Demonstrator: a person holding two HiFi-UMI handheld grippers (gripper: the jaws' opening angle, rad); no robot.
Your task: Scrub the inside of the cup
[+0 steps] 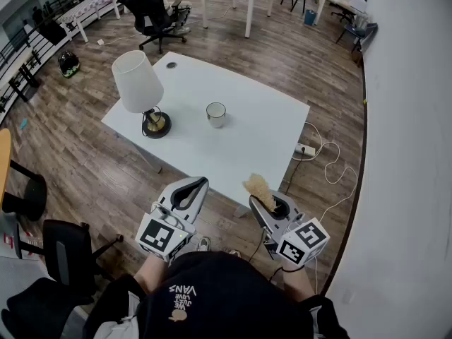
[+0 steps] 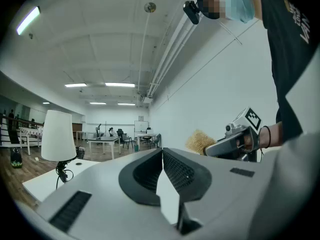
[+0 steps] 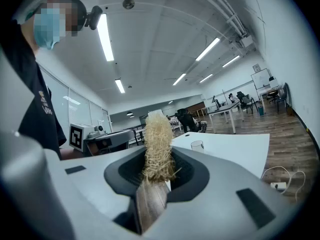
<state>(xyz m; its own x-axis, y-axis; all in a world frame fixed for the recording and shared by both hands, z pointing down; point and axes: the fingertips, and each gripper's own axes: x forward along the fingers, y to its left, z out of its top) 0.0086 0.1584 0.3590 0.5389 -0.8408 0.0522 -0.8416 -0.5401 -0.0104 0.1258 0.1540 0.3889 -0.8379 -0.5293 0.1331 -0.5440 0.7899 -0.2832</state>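
Note:
A small clear cup (image 1: 216,114) stands upright near the middle of the white table (image 1: 261,140); the right gripper view shows the cup (image 3: 197,145) far off. My right gripper (image 1: 268,202) is shut on a straw-coloured scrub brush (image 1: 258,189), whose bristles (image 3: 158,149) stick up between the jaws. My left gripper (image 1: 189,191) is shut with nothing in it, its jaws (image 2: 162,171) closed together. Both grippers hang near my body, short of the table's near edge and well away from the cup.
A white-shaded lamp (image 1: 140,90) with a brass base stands on the table's left part. A power strip (image 1: 305,150) and white cables lie on the wood floor to the right. Black office chairs (image 1: 63,256) stand at my left.

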